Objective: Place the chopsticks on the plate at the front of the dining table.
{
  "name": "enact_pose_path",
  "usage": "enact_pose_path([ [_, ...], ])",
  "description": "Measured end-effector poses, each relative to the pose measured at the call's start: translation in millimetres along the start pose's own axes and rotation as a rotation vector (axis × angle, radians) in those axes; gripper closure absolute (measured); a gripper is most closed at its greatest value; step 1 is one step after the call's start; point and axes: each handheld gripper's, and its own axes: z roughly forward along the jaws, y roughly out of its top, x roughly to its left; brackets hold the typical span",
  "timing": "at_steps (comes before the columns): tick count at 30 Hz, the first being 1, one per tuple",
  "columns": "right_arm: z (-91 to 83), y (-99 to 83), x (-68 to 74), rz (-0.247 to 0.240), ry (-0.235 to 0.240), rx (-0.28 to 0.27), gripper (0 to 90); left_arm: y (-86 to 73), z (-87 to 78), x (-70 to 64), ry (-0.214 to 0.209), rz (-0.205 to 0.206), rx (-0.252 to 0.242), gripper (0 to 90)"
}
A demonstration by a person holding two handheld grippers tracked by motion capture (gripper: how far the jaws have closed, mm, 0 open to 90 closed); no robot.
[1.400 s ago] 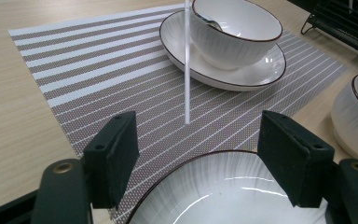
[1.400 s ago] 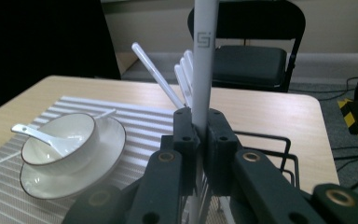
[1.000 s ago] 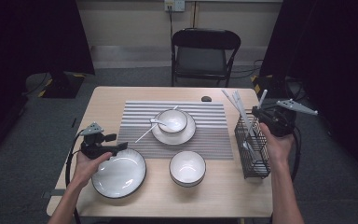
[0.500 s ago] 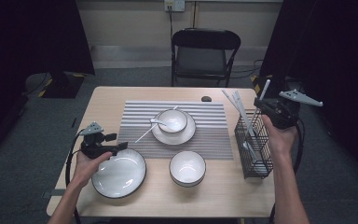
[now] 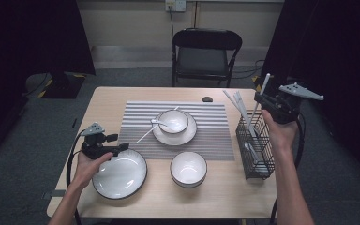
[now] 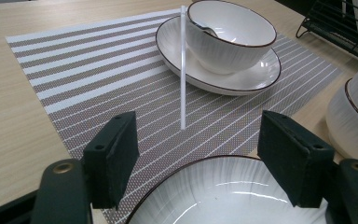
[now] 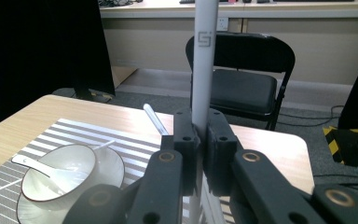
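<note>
Your right gripper [image 5: 268, 97] clamps white chopstick [image 7: 202, 56], held upright, lifted above rack [image 5: 258, 145] at table's right edge. Likely destination: mat [image 5: 140, 117], well to your left, where another chopstick [image 6: 182, 70] lies slanted against saucer [image 6: 261, 74]. Swing left, lay stick flat beside it; watch remaining sticks in rack and bowl [image 5: 188, 168] below path. Your left gripper [image 5: 122, 147] hangs open, empty, at plate [image 5: 120, 173] rim, nearer mat. Open room on mat's left half.

A light wooden table [image 5: 108, 101] carries a striped placemat [image 5: 215, 122] at its middle, a wide plate [image 5: 120, 174] and a bowl [image 5: 188, 168] near the front edge, a black wire basket [image 5: 255, 154] at the right, and a small dark object [image 5: 207, 99] toward the back.
</note>
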Motion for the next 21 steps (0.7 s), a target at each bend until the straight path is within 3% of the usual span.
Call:
enact_pose_path([
  [21, -10.3, 34.4, 14.3, -0.042, 0.005, -0.070, 85.3, 0.9, 1.7, -1.9, -0.010, 0.004, -0.003, 28.9],
])
